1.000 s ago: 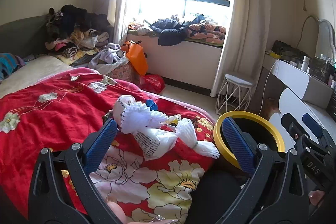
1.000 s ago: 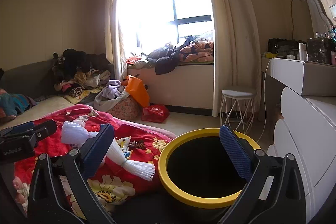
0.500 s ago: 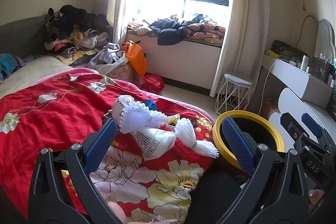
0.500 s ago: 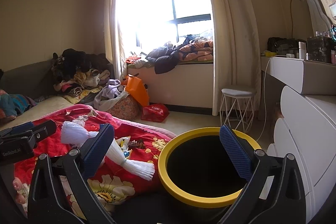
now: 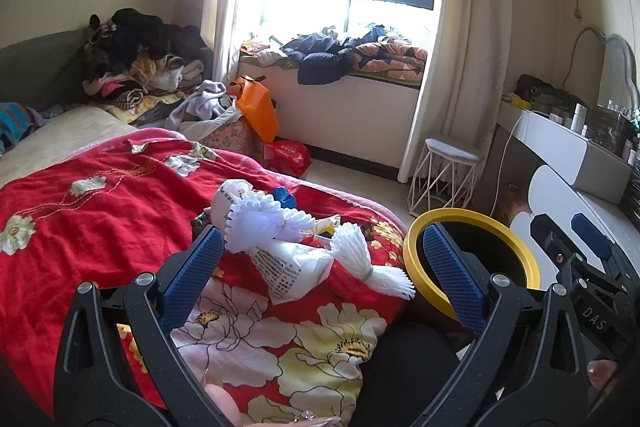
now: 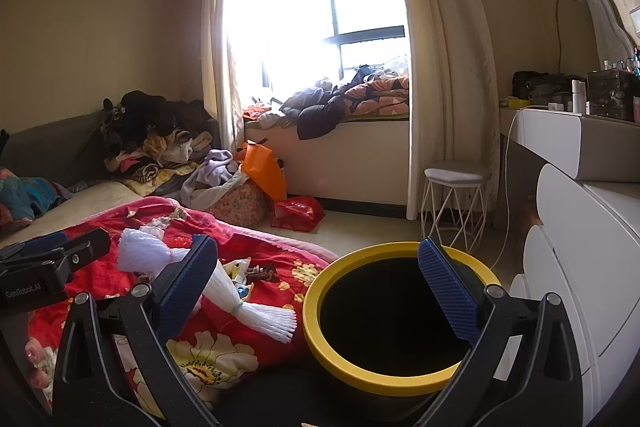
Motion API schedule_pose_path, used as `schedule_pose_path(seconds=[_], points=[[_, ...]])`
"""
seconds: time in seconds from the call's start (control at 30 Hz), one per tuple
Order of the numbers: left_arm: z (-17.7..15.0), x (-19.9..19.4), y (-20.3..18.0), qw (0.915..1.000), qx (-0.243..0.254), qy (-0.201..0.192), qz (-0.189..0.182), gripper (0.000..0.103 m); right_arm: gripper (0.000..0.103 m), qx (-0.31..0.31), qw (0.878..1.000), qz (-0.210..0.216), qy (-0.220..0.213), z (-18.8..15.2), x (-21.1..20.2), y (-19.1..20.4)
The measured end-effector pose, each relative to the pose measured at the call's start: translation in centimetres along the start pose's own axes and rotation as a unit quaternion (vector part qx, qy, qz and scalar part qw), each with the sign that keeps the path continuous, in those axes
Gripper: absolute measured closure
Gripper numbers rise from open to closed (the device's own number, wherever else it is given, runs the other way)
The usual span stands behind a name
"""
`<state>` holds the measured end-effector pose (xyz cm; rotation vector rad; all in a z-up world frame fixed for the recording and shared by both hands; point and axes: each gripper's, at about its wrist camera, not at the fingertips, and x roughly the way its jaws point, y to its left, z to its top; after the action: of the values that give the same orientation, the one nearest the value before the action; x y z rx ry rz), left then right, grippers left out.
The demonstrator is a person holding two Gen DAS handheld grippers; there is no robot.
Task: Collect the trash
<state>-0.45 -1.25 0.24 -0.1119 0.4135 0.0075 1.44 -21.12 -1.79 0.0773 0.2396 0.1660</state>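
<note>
Trash: foam nets [image 5: 280, 227] and wrapper [image 5: 288, 267] on quilt [image 5: 100, 211] just left of bin [image 5: 472, 223], untouched; left gripper [image 5: 320, 267] and right gripper [image 6: 316, 291] both released, empty; advise straddling net's tied neck, clenching, lifting clear, dropping past bin rim.

A red bedspread [image 5: 100, 211] is showing large white and yellow flowers with dark outlines along its near edge. Lying on it are white foam net sleeves [image 5: 352, 259], one tied with a pale green band, and a white plastic bag [image 5: 288, 267] printed with small black text, with a small blue scrap [image 5: 285, 197] beside them. The bin [image 6: 396, 383] is showing a bright yellow rim around a black inside. Both the left gripper [image 5: 320, 275] and the right gripper [image 6: 320, 287] are black with blue textured pads. Farther off, an orange bag [image 5: 258, 107] and a shiny red bag [image 5: 288, 155] are sitting by a cream wall, cream curtains [image 5: 460, 47] are hanging, and a white wire stool [image 5: 446, 175] is carrying a grey seat.
</note>
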Motion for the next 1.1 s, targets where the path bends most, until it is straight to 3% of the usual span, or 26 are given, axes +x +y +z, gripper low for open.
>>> schedule_pose_path(seconds=[0.53, 1.1], points=[[0.0, 0.1, 0.1, 0.9999, -0.005, 0.006, -0.007, 0.010, 0.005, -0.012, 1.000, 0.012, 0.013, -1.2, 0.6, 1.0], [1.4, 1.6, 7.2, 0.9958, -0.068, 0.016, 0.058, 0.010, 0.005, -0.074, 0.990, 0.090, 0.076, -0.9, 5.4, 6.0]])
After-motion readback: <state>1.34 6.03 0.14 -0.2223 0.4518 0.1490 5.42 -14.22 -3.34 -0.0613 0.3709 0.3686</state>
